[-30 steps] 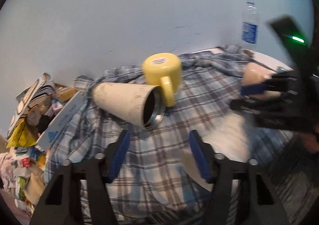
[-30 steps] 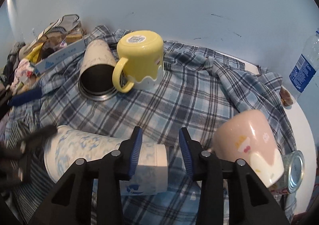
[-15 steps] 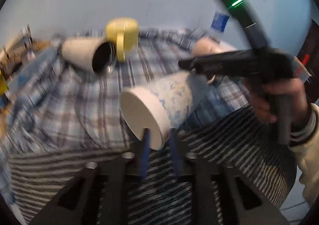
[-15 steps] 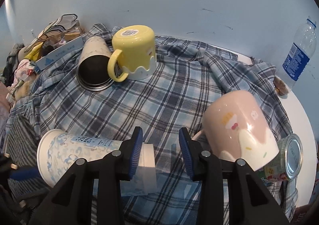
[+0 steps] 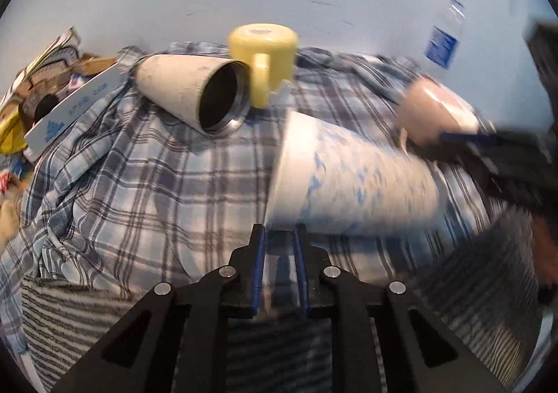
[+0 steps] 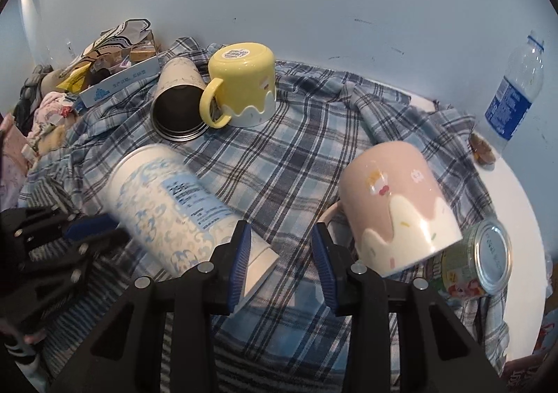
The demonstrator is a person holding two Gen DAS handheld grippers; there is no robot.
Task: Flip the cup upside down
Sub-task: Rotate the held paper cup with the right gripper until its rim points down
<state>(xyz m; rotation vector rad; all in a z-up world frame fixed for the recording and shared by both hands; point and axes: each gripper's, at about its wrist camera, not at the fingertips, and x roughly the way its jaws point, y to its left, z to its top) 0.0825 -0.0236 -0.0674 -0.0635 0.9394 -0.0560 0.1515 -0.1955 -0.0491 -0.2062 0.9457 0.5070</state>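
A white paper cup with a blue pattern [image 5: 352, 180] lies tilted on its side above the plaid cloth, base end toward the left wrist camera. My left gripper [image 5: 279, 236] is shut on the rim of its base. In the right wrist view the same cup [image 6: 174, 197] slants from upper left to lower right, its open end by my right gripper [image 6: 280, 246], which is open and empty. The left gripper shows there as a dark blur [image 6: 87, 229] at the cup's left side.
A yellow mug [image 6: 244, 82] stands upside down at the back beside a beige tumbler [image 6: 178, 100] lying on its side. A pink mug [image 6: 394, 201] sits upside down at right against a tin can [image 6: 484, 260]. A water bottle [image 6: 516, 93] stands far right. Clutter is piled at left [image 6: 87, 68].
My left gripper closed on the patterned cup's base and swung it up and over the cloth. The cup's base end rose in the right wrist view. The right gripper stayed open.
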